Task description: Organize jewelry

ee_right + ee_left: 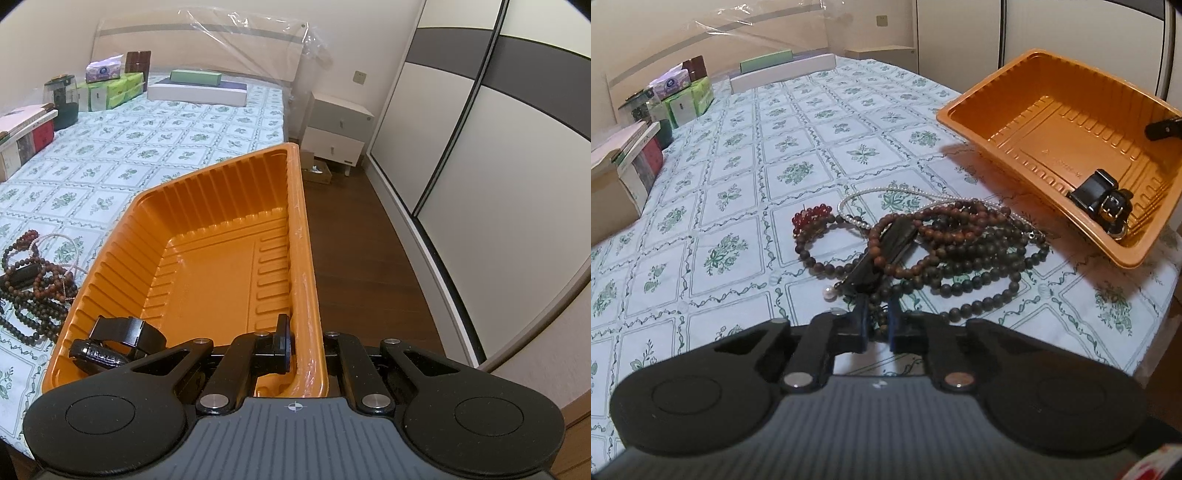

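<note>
A tangle of bead jewelry lies on the floral cloth: a red bead bracelet (812, 216), a pearl strand (871, 194), brown bead bracelets (923, 236) and a long dark bead necklace (979, 273) (33, 317) around a black clip-like piece (890, 243). My left gripper (877, 325) is at the pile's near edge, shut on a loop of the dark bead necklace. An orange plastic tray (1034, 122) (221, 280) is tilted at the right with a black watch (1104, 201) (114, 343) in its low corner. My right gripper (301, 350) is shut on the tray's right wall.
Boxes, tissue packs (683, 96) and a dark jar (61, 98) line the left side; a long white box (197, 92) lies at the far end. The cloth's edge drops to wooden floor (354, 258) on the right, beside a bedside cabinet (338, 129) and wardrobe doors.
</note>
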A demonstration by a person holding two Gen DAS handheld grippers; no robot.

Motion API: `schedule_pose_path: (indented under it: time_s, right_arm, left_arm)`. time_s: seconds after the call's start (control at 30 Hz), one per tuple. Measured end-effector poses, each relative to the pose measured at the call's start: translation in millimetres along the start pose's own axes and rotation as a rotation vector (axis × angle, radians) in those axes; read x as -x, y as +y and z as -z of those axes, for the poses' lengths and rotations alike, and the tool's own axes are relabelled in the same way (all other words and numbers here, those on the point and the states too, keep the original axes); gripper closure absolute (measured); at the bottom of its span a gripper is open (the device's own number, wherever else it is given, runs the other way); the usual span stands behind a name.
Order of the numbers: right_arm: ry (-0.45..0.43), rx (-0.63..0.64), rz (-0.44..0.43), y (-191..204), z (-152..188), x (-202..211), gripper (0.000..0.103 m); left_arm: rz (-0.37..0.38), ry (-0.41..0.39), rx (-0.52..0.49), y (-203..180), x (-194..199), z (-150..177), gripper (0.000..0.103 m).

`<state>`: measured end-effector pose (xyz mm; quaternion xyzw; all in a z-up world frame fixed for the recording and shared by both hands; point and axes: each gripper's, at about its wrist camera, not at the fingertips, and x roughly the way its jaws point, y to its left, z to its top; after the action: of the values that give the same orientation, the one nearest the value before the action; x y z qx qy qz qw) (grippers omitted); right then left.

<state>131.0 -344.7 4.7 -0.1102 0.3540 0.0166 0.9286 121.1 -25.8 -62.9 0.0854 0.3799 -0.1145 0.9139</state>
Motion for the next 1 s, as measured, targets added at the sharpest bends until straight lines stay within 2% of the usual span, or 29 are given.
schedule_pose_path:
  time_s: [0.23, 0.33, 0.43, 0.5, 0.6, 0.73, 0.87, 1.0]
  right_arm:
    - [0.0, 0.001, 0.001, -0.5, 0.2, -0.4, 0.097]
    - [0.0, 0.001, 0.001, -0.4, 0.3, -0.4, 0.097]
    - [-0.002, 0.003, 0.0, -0.3, 0.4, -1.0, 0.097]
    - [-0.003, 0.003, 0.001, 0.1, 0.3, -1.3, 0.097]
    - [-0.003, 0.004, 0.003, 1.0, 0.6, -1.6, 0.097]
    - [0.0, 0.005, 0.007, 1.5, 1.0, -1.0, 0.097]
    - [0.002, 0.007, 0.009, 1.3, 0.9, -0.6, 0.097]
    - [0.004, 0.009, 0.011, 1.3, 0.6, -0.7, 0.097]
  left_arm:
    - [-0.014, 0.021, -0.034, 6.3, 14.9, 8.3, 0.099]
    - [-0.048, 0.04, -0.049, 15.1, 25.0, 16.0, 0.099]
    - [-0.073, 0.053, -0.033, 27.4, 31.8, 22.0, 0.099]
    - [-0.063, 0.047, -0.011, 33.3, 34.9, 22.5, 0.098]
    - [-0.063, 0.011, -0.01, 33.7, 37.2, 18.8, 0.082]
    - [-0.024, -0.019, -0.031, 24.4, 33.7, 7.6, 0.081]
    - [0.087, -0.04, -0.099, 1.8, 31.2, 1.1, 0.081]
    - [0.17, -0.014, -0.181, -22.7, 19.4, -0.8, 0.081]
